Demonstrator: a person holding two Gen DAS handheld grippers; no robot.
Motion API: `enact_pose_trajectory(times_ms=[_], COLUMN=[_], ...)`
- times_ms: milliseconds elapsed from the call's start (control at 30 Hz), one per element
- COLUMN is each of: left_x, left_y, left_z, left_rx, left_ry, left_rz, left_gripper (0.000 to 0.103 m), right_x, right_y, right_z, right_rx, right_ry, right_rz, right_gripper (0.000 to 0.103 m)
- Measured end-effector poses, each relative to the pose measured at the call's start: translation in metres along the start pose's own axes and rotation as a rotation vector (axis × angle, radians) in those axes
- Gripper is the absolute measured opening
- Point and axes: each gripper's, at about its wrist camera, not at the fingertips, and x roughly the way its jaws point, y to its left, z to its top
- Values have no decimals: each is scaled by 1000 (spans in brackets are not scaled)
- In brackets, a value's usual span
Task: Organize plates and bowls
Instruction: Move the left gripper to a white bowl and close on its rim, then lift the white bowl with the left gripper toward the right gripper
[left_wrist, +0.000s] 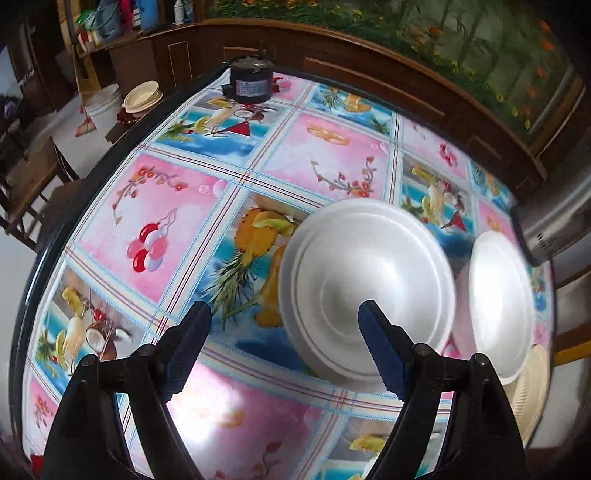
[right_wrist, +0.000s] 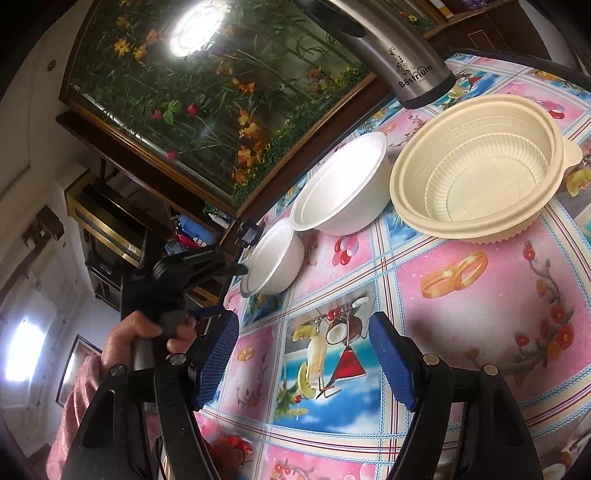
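Bright fruit-and-flower oilcloth (right_wrist: 461, 295) covered the table, with three bowls in a row beside a steel kettle (right_wrist: 406, 62). Above the small white bowl (left_wrist: 369, 288) the left gripper (left_wrist: 284, 343) hung with its jaws spread and nothing between them; motion blur made it hard to say, but one pad seemed to hover over the bowl's inside. The right gripper (right_wrist: 303, 362) was likewise spread and empty, short of the larger white bowl (right_wrist: 343, 188) and the cream ribbed bowl (right_wrist: 476, 173). Such light bowls looked likely to skid or tip if a pad caught the rim off-centre, and might knock their neighbours.
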Motion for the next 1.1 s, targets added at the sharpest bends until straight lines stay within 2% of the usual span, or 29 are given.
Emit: enact_pose_trajectory(times_ms=[33, 100, 167, 267, 367, 567, 667, 900, 1100], left_x=[4, 12, 16, 13, 6, -22, -33, -59, -80], left_y=[-3, -6, -6, -7, -6, -16, -18, -8, 7], left_z=[0, -1, -5, -15, -31, -89, -118, -174, -216], left_rx=[14, 23, 32, 63, 98, 258, 308, 364, 366], left_ry=[10, 40, 63, 60, 110, 187, 213, 219, 242], left_rz=[18, 13, 10, 7, -24, -54, -81, -102, -164], left_gripper=[74, 41, 19, 17, 17, 17, 18, 18, 18], right_x=[1, 2, 2, 3, 4, 2, 0, -6, -12], right_y=[1, 3, 4, 4, 2, -2, -4, -8, -6], right_z=[0, -1, -1, 0, 1, 5, 7, 11, 6], right_rx=[-5, -19, -28, -39, -43, -35, -30, -13, -27], right_ry=[2, 3, -1, -7, -13, -7, -9, -11, 16], right_rz=[-2, -9, -17, -40, -54, -30, -19, -5, -3], right_gripper=[75, 75, 75, 75, 75, 75, 75, 75, 75])
